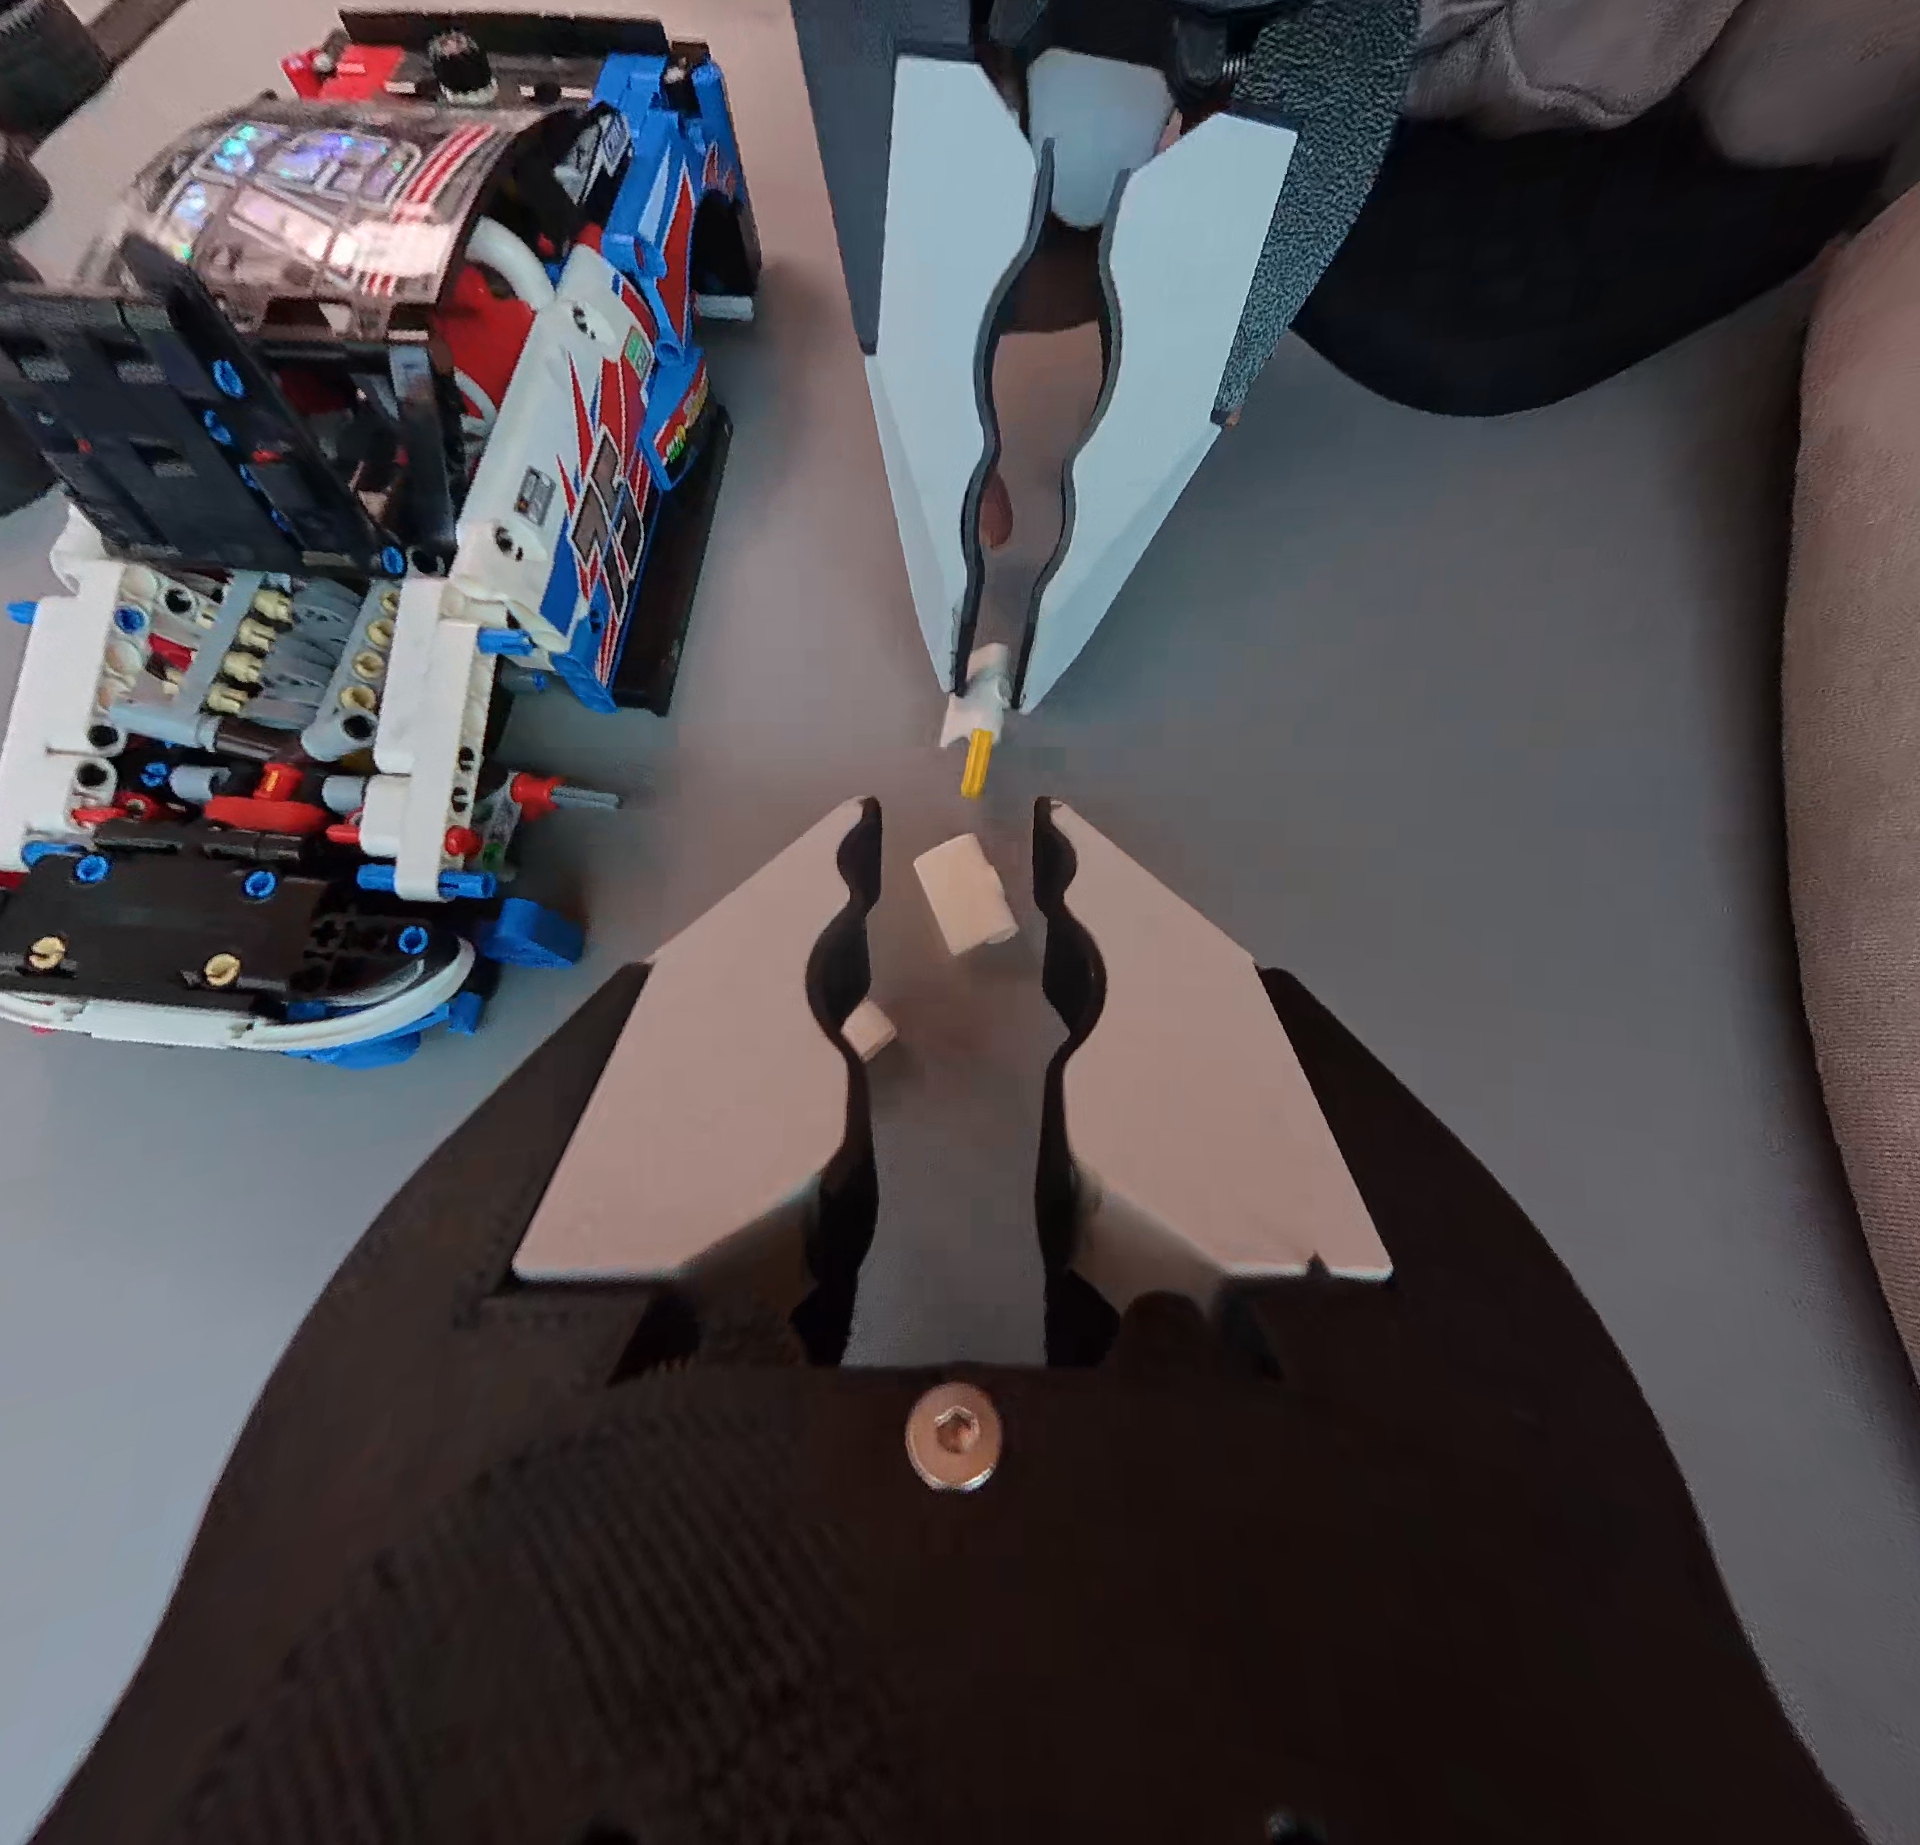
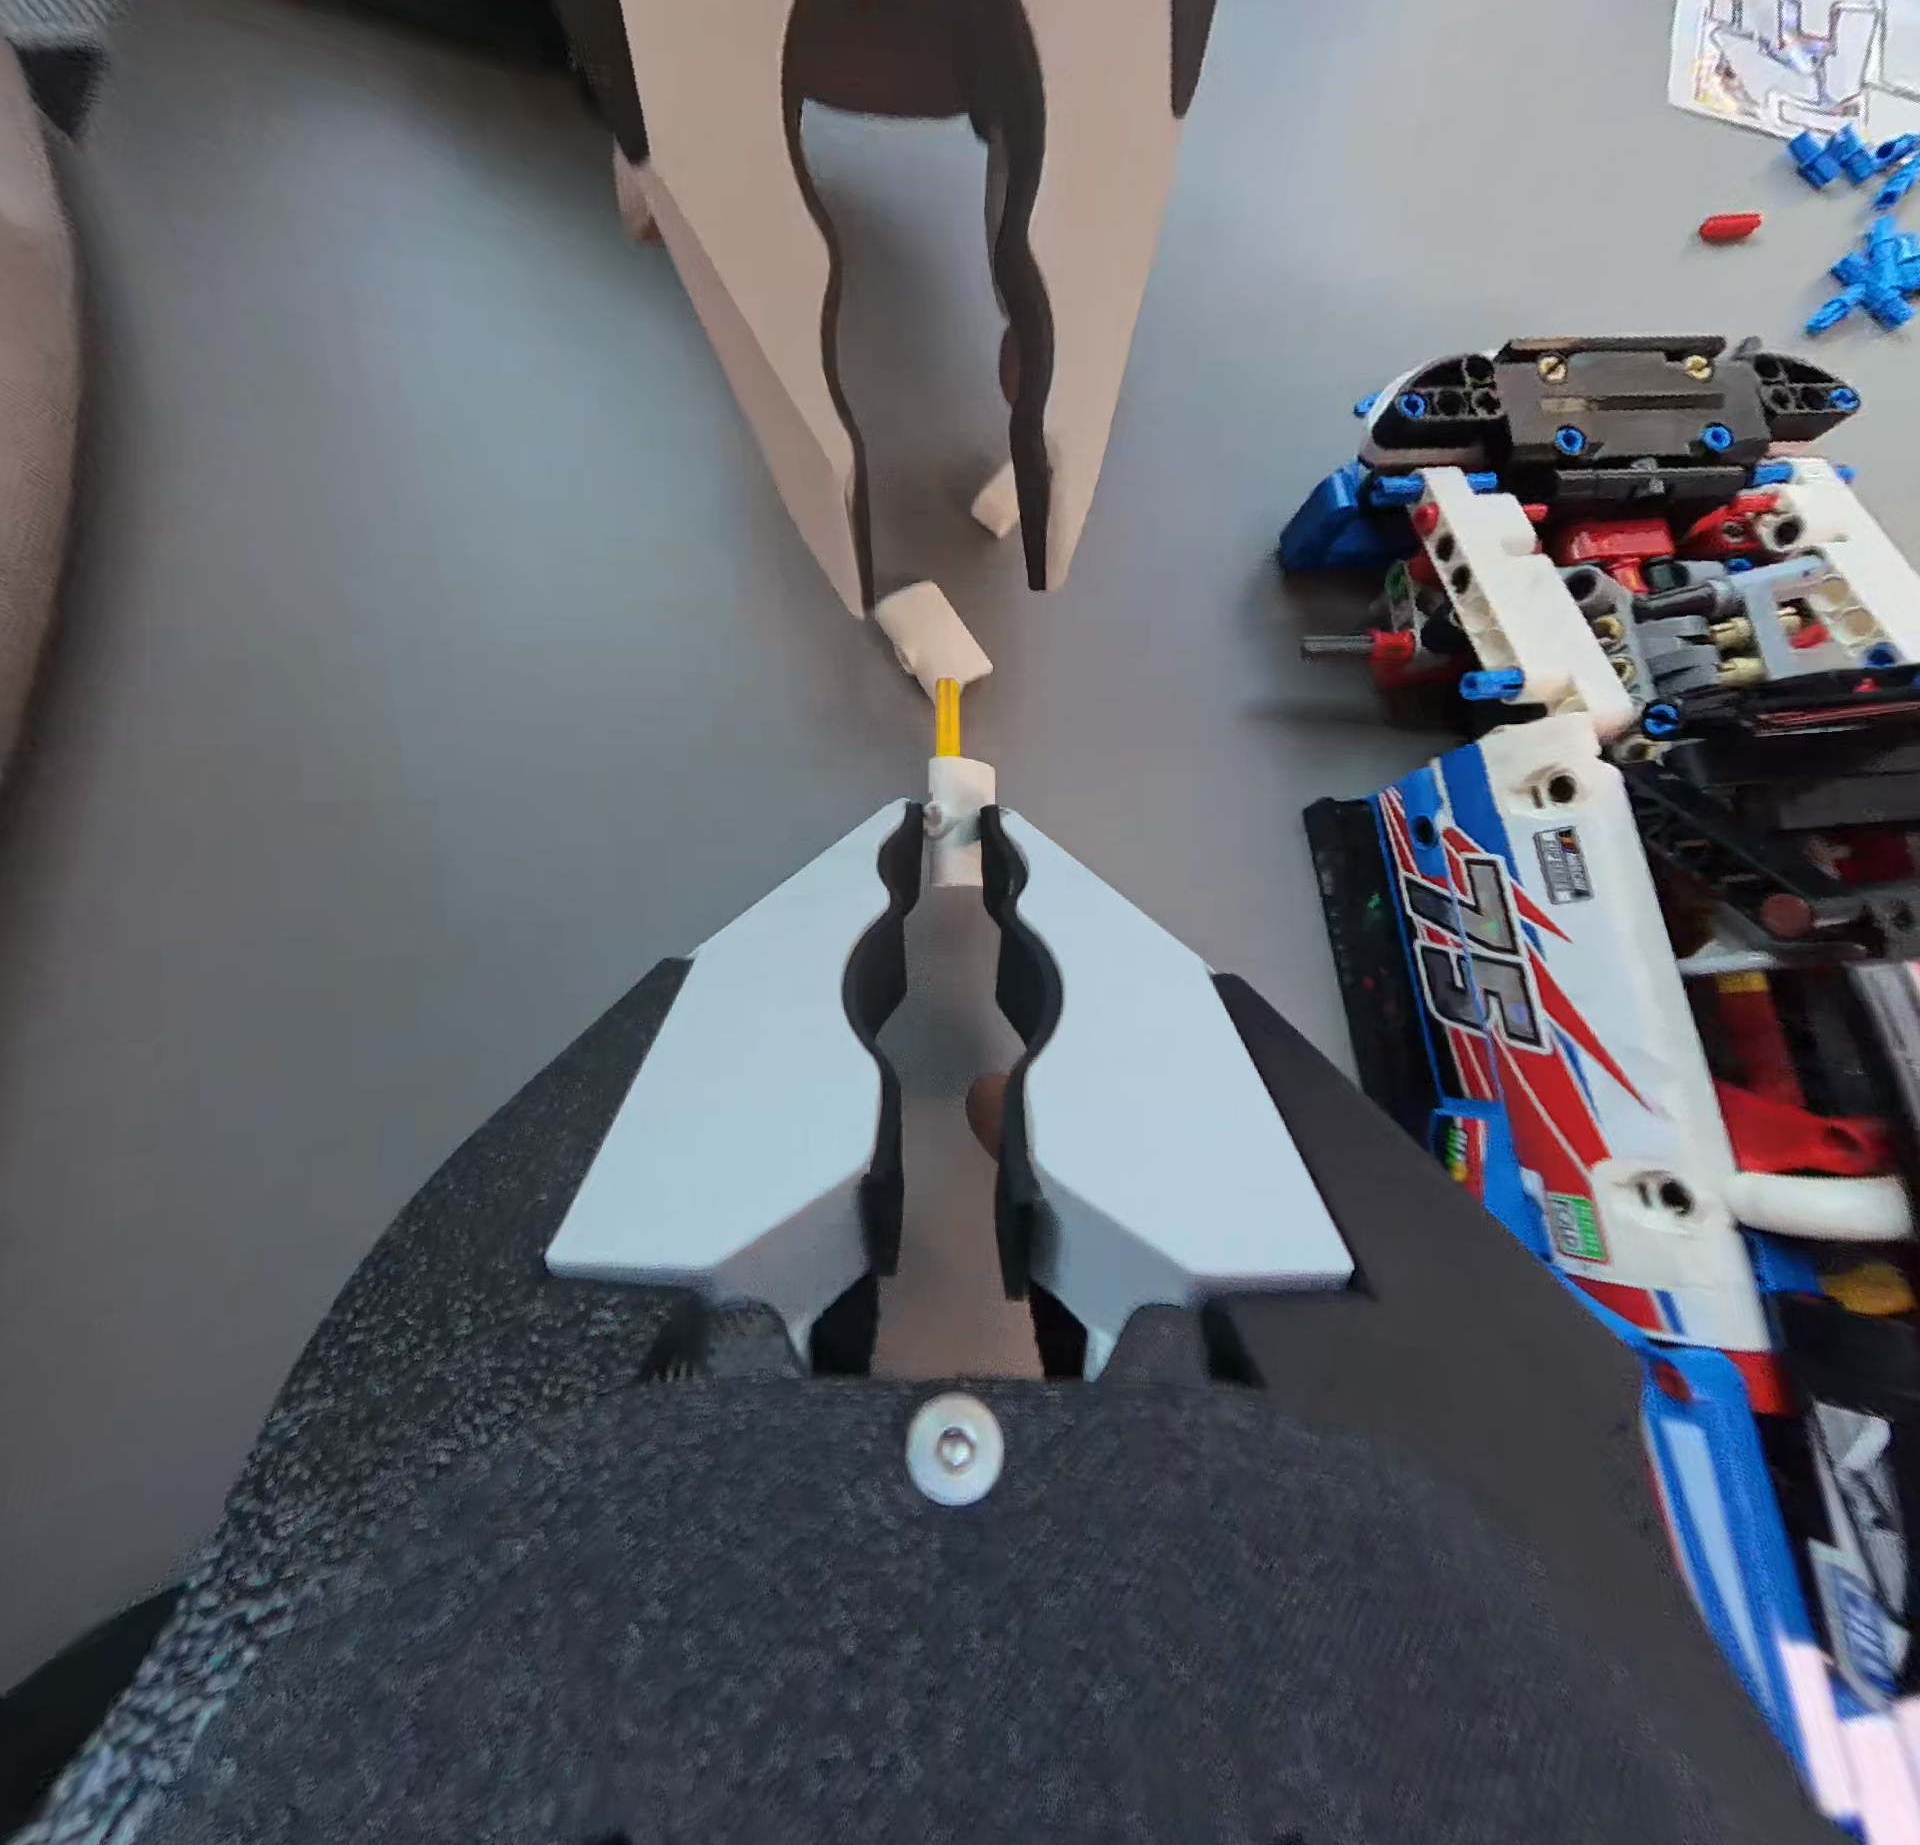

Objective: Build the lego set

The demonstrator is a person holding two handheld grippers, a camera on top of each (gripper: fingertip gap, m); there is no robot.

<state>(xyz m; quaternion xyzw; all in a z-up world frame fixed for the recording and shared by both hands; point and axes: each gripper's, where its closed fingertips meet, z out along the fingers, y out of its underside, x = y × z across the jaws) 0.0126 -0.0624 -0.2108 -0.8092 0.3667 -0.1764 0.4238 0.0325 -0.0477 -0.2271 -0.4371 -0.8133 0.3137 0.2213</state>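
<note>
My right gripper (image 2: 951, 816) is shut on a small white connector (image 2: 956, 808) with a yellow axle (image 2: 948, 717) sticking out forward, low over the grey table (image 2: 416, 548). The axle tip points at a loose white tube piece (image 2: 935, 640) lying on the table. My left gripper (image 1: 956, 813) is open and faces the right gripper (image 1: 987, 699), with the white tube piece (image 1: 964, 891) between its fingers. A smaller white piece (image 1: 871, 1028) lies by its left finger. The partly built blue, white and red Lego car (image 1: 364, 548) stands at the left, and it also shows in the right wrist view (image 2: 1558, 860).
Black tyres (image 1: 42, 60) lie at the far left. Loose blue pins (image 2: 1860, 237), a red pin (image 2: 1730, 226) and an instruction sheet (image 2: 1787, 19) lie beyond the car. A person's beige sleeve (image 1: 1860, 756) runs along the right side. My two grippers' fingertips are within a few centimetres of each other. The red pin (image 2: 1730, 226) is about 25 cm from both grippers' fingertips.
</note>
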